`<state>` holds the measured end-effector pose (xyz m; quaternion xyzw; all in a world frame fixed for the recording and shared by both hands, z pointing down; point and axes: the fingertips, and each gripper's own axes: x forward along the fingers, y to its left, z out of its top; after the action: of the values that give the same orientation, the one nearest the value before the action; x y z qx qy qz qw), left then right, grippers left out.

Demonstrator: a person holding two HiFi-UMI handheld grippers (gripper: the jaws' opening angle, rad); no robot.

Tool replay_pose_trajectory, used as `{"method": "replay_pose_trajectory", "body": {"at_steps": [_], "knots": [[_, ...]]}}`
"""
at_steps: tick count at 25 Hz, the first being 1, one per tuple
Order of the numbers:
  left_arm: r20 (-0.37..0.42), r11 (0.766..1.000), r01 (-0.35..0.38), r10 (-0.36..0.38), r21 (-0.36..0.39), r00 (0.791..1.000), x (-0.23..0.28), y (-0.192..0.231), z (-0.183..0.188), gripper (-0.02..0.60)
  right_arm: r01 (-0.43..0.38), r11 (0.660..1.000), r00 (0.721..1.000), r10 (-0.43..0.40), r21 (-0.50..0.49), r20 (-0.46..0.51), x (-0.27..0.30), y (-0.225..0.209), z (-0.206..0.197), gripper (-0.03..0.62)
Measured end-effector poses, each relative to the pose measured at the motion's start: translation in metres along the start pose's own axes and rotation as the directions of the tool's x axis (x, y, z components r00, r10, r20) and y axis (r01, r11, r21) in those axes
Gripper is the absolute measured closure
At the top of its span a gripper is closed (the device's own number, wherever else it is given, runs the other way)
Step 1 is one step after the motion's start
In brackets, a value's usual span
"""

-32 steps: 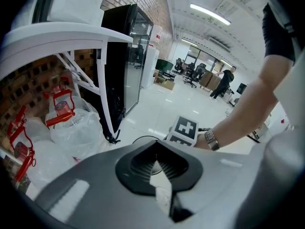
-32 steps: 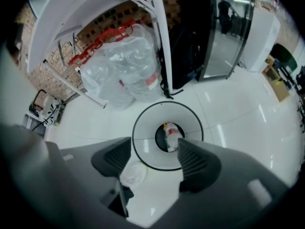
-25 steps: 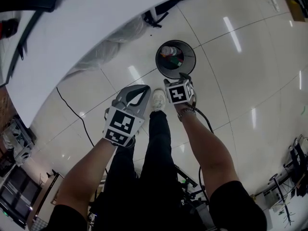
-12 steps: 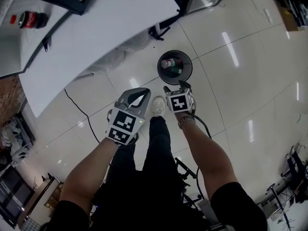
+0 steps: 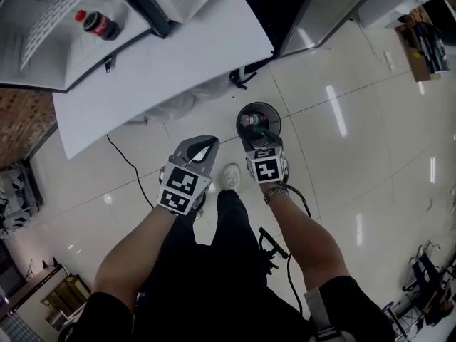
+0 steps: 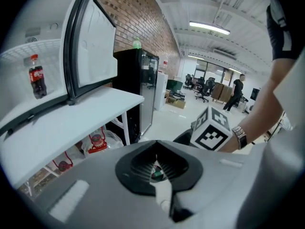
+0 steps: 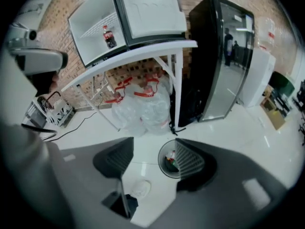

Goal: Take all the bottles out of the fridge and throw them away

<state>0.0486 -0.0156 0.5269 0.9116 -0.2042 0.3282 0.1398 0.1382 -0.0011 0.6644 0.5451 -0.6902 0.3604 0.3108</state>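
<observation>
With the left gripper (image 5: 206,144) closed on nothing and the empty right gripper's (image 5: 258,140) parted jaws just narrowed, the cola bottle (image 5: 96,24) could be toppled.

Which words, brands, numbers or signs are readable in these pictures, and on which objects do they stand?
No text can be read anywhere.
Bottle: red label, print too small to read.
Marker cubes: black-and-white square patterns only, no letters.
Plastic bags: red print, too blurred to read.
</observation>
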Motion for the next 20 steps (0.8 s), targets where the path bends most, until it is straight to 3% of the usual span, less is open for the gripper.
{"method": "replay_pose_trajectory", "body": {"at_steps": [9, 14, 20], "knots": [[0.122, 0.989, -0.137, 0.143, -0.052, 0.982, -0.070, 0.037, 0.033, 0.577, -0.018, 0.994, 0.984, 0.038, -0.111, 0.176, -0.062, 0.051, 0.084, 0.352], [0.191, 0.974, -0.212, 0.225, -0.085, 0.956, -0.114, 0.071, 0.044, 0.577, -0.040, 0.975, 0.964, 0.096, -0.220, 0.248, -0.076, 0.103, 0.137, 0.352], [0.262, 0.945, -0.299, 0.324, -0.132, 0.909, -0.160, 0.123, 0.052, 0.578, -0.048, 0.938, 0.938, 0.161, -0.344, 0.308, -0.081, 0.162, 0.204, 0.352]]}}
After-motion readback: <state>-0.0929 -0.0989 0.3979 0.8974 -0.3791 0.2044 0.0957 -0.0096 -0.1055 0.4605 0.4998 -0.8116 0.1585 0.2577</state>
